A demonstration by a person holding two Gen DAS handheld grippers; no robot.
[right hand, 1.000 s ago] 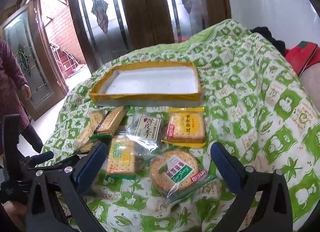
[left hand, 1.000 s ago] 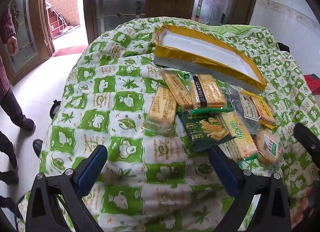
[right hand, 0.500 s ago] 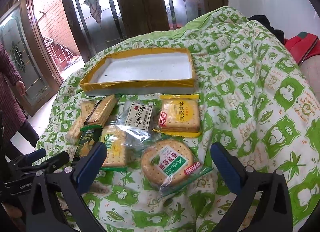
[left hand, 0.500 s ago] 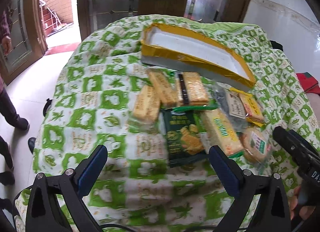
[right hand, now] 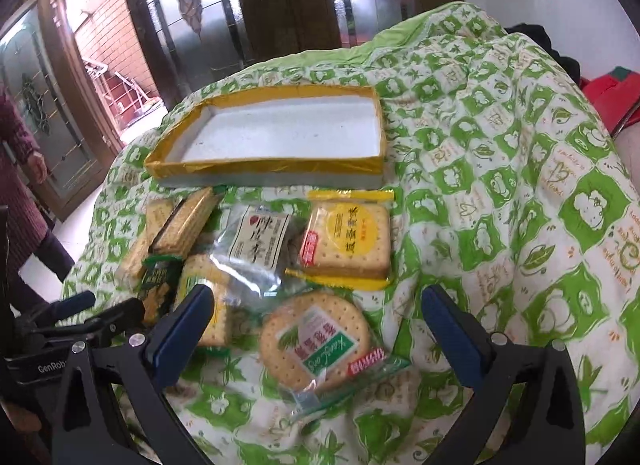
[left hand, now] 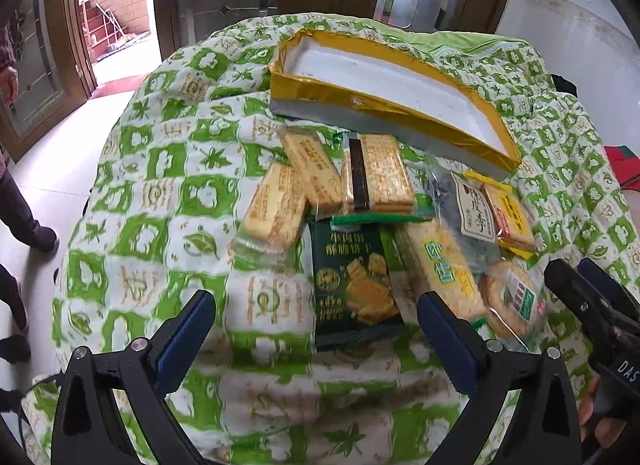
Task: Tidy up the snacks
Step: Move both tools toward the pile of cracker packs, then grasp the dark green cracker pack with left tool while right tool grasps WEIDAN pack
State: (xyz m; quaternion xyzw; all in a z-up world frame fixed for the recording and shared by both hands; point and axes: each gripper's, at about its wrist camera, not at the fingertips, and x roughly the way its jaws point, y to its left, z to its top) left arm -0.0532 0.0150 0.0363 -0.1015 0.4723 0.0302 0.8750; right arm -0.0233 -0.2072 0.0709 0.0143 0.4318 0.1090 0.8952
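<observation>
Moved in closer to the snack pile over the last second, both grippers, with the packets now larger in each view. Left gripper point(left hand: 316, 329) spread wide, holding nothing, hovering above the dark green cracker packet point(left hand: 354, 285), which lies in front of the gold-rimmed tray point(left hand: 384, 105). Right gripper point(right hand: 316, 333) likewise spread wide and empty, poised over the round biscuit packet point(right hand: 316, 341), also in front of the tray.

Tray empty, white inside, resting on the green-and-white checked cloth point(right hand: 500, 193). All snacks outside the tray, clustered just before its near wall: two long clear-wrapped biscuit packs point(left hand: 276, 209) off its left end, one overlapping the other; a sandwich biscuit pack with a dark band point(left hand: 376, 177) touching the near wall or almost; a clear plum packet with a white label point(right hand: 260, 241) near the middle; a yellow square cracker packet point(right hand: 348, 241) toward its right end; a green-labelled cracker pack point(left hand: 440, 269) between the dark green packet and the round one, partly under the plum packet.

Beyond the tray, glazed wooden doors point(right hand: 248, 13). A person's sleeve and hand point(right hand: 36, 161) at the left edge.
</observation>
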